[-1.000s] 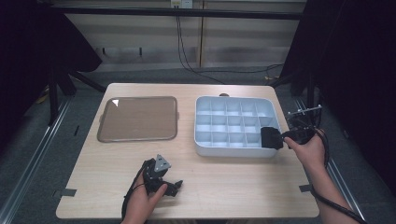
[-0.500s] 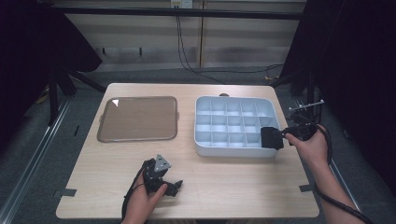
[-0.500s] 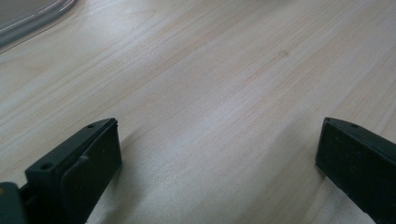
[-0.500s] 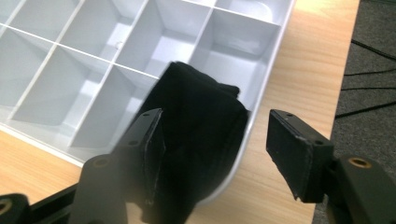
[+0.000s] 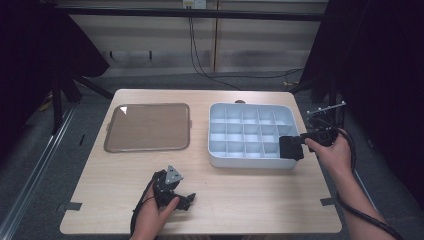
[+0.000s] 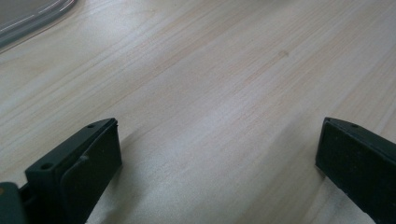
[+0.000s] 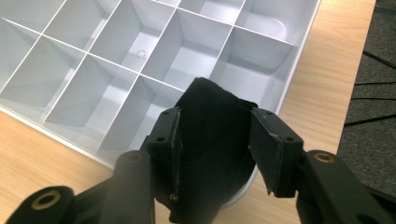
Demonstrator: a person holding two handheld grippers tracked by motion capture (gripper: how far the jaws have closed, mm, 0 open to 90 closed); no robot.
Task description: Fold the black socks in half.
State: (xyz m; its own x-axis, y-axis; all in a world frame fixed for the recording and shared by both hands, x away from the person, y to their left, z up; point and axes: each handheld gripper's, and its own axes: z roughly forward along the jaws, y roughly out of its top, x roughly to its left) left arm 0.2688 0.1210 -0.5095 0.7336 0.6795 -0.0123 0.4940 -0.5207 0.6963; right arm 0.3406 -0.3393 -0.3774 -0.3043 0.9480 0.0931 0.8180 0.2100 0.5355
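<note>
Between the jaws of the right gripper (image 7: 215, 140) a black pouch-like object (image 7: 212, 140) is sitting, pinched from both sides; the jaws have just been closing on it and the pads are now pressing into its soft flanks, so it is being held. What the object is exactly cannot be told: dark, matte, fabric-like, folded or crumpled. It is hanging over the near right corner of the white compartment tray (image 7: 299, 70), partly above the corner cell and partly over the rim. On the high view the same black object (image 5: 290, 147) is showing at the tray's (image 5: 250, 162) right front corner, with the right hand (image 5: 332, 152) gripping the tool just beside the tray's edge.

Every compartment visible is lying bare. The flat brown tray (image 5: 148, 127) to the left is also carrying nothing.

The left gripper (image 6: 217, 154) is resting low over the desk (image 6: 210, 70), its jaws standing wide with only wood grain between them; on the high view it (image 5: 175, 195) is sitting near the desk's front edge, well apart from both trays.

Judgement: the work is at an early stage, with one item in hand. Whether it is going into the corner cell or coming out cannot be told; everything after this grasp is remaining to be done.
</note>
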